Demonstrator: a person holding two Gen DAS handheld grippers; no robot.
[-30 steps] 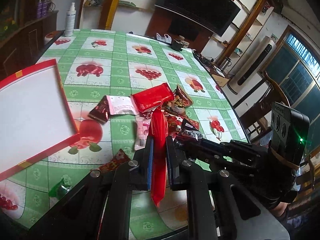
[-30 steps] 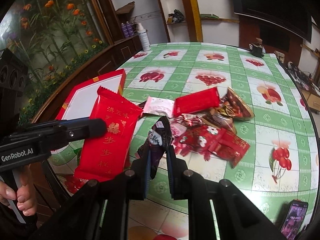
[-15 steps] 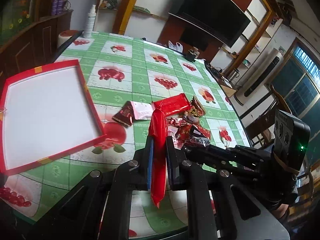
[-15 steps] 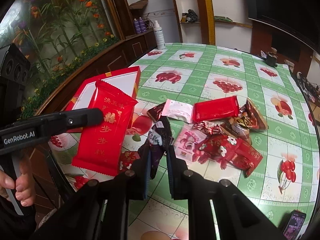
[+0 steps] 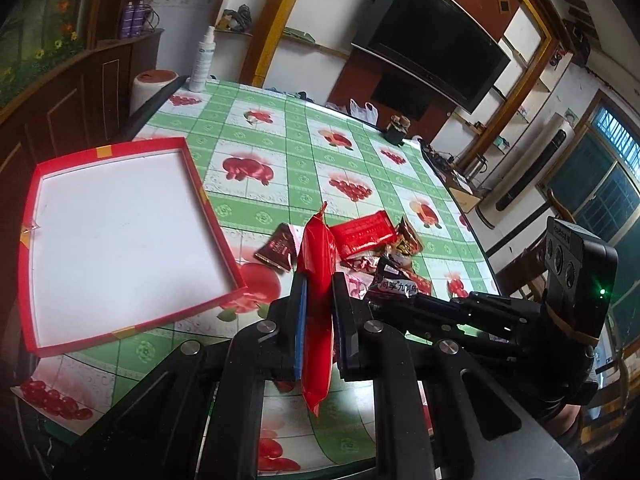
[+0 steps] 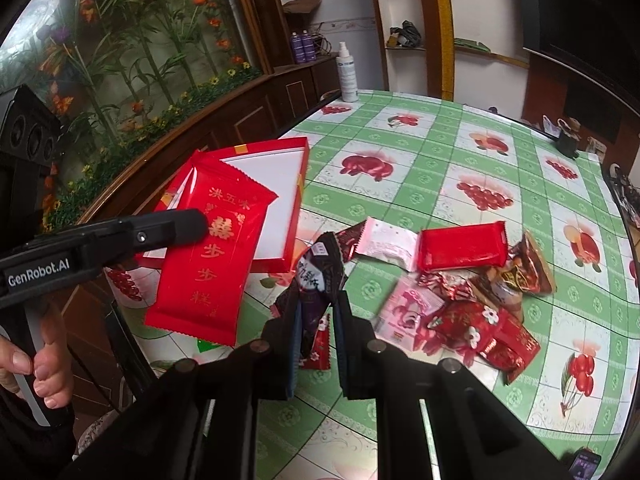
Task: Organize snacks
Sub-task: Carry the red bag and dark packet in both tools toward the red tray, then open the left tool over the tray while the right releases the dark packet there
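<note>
Snacks: red packet clenched in left tongs, dark packet in right tongs, both above the worktop beside the pile; transport step, next likely release into red tray.

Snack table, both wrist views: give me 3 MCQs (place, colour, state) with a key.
1. Where is the tray?
A. beyond the snack pile
B. left of the pile in the left wrist view
C. on a shelf

2. Colour of the packet in the left gripper?
A. red
B. blue
C. white

3. State of the right gripper?
A. open, empty
B. shut, empty
C. shut on a dark packet

Key: B, the tray lies on the table left of the pile; A, the wrapper is all red; C, the pads pinch the packet.
</note>
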